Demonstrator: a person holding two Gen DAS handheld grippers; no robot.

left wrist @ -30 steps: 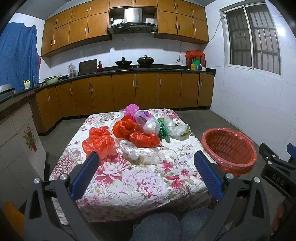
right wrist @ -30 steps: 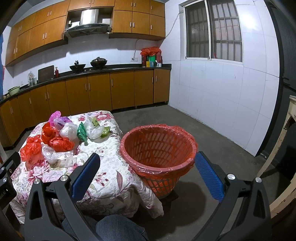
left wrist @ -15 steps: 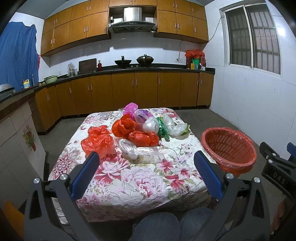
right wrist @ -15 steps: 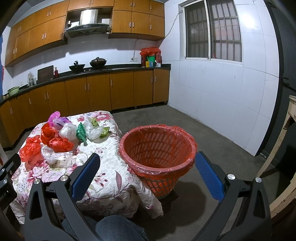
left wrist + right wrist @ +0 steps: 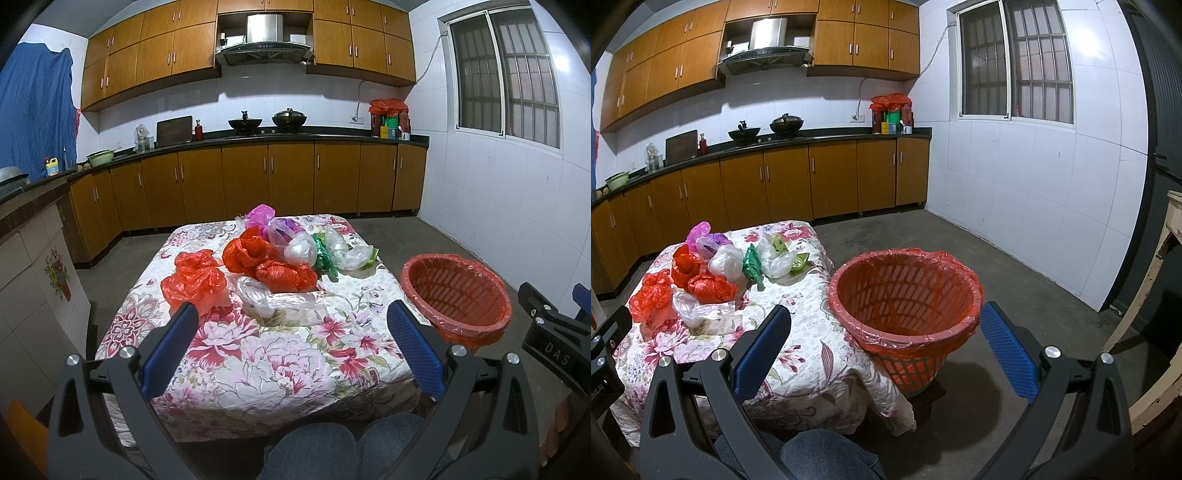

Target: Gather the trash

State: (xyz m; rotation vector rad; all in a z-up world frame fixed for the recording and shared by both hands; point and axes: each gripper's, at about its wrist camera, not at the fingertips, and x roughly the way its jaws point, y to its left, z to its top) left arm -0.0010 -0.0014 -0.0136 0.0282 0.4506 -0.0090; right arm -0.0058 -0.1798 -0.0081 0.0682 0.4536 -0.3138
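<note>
Several crumpled plastic bags lie on a table with a floral cloth (image 5: pixel 280 362): red bags (image 5: pixel 194 278), a clear bag (image 5: pixel 273 297), white bags (image 5: pixel 301 251), a green bag (image 5: pixel 323 256) and a pink bag (image 5: pixel 260 214). They also show in the right wrist view (image 5: pixel 713 286). A red mesh basket (image 5: pixel 456 295) lined with a red bag stands on the floor right of the table (image 5: pixel 905 295). My left gripper (image 5: pixel 291 341) is open and empty over the table's near edge. My right gripper (image 5: pixel 882 341) is open and empty, in front of the basket.
Wooden kitchen cabinets (image 5: pixel 258 181) and a dark counter with pots run along the back wall. A tiled half wall (image 5: pixel 33 266) stands at the left. A wooden frame (image 5: pixel 1160 295) stands at the right. My knees (image 5: pixel 343 450) sit below the table's near edge.
Both views have shifted very slightly. The bags and the basket have not moved, and both grippers stay open.
</note>
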